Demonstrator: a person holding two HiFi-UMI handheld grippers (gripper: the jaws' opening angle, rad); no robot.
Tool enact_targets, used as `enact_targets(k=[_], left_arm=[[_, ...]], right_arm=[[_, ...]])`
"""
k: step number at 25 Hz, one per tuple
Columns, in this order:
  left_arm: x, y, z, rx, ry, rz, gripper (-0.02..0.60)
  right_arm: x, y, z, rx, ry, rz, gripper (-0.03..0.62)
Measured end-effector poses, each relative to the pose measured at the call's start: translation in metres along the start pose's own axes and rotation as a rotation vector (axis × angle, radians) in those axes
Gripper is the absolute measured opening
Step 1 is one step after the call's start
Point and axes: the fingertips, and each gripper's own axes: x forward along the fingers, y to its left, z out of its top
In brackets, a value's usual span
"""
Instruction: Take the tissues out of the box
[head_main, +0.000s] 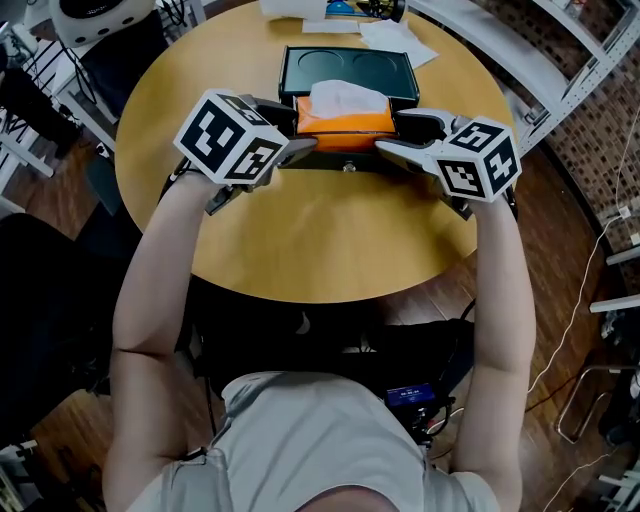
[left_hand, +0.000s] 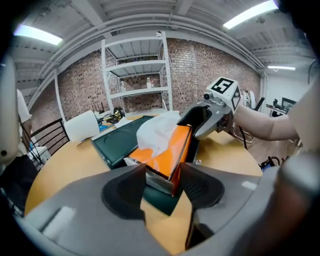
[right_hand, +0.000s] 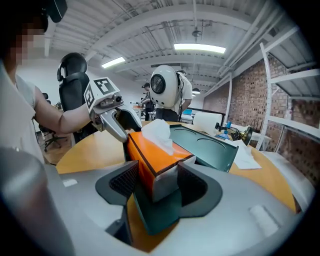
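The orange tissue box (head_main: 343, 125) sits on the dark tray (head_main: 300, 62) mid-table. The left gripper (head_main: 297, 135) and right gripper (head_main: 395, 132) are closing on its two ends, not yet clamped, probably to steady it.

On the round table (head_main: 330, 240) sits a tray (head_main: 290, 75). The tissue box (head_main: 345, 127) lies on the tray along its near edge, with a tissue (head_main: 345, 97) standing out of its top. The left gripper (left_hand: 162, 172) straddles the box's left end and the right gripper (right_hand: 157, 175) its right end. Both sets of jaws are closing, seemingly just short of touching. Papers (head_main: 400, 40) lie behind the tray, with shelving (head_main: 545, 60) off to the right
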Motion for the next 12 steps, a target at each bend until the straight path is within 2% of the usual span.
enact_targets(k=[1,4,12], left_arm=[[0.001,0.002,0.001,-0.013,-0.009,0.004,0.204],[0.001,0.003,0.006,0.000,-0.023,0.026,0.153],[-0.032,-0.003,0.040,0.072,-0.122,0.064,0.149]], right_arm=[[0.002,-0.001,0.000,-0.008,0.008,-0.012,0.217],[0.001,-0.001,0.003,-0.036,0.006,-0.032,0.174],[-0.030,0.005,0.044,-0.100,-0.099,-0.062,0.172]])
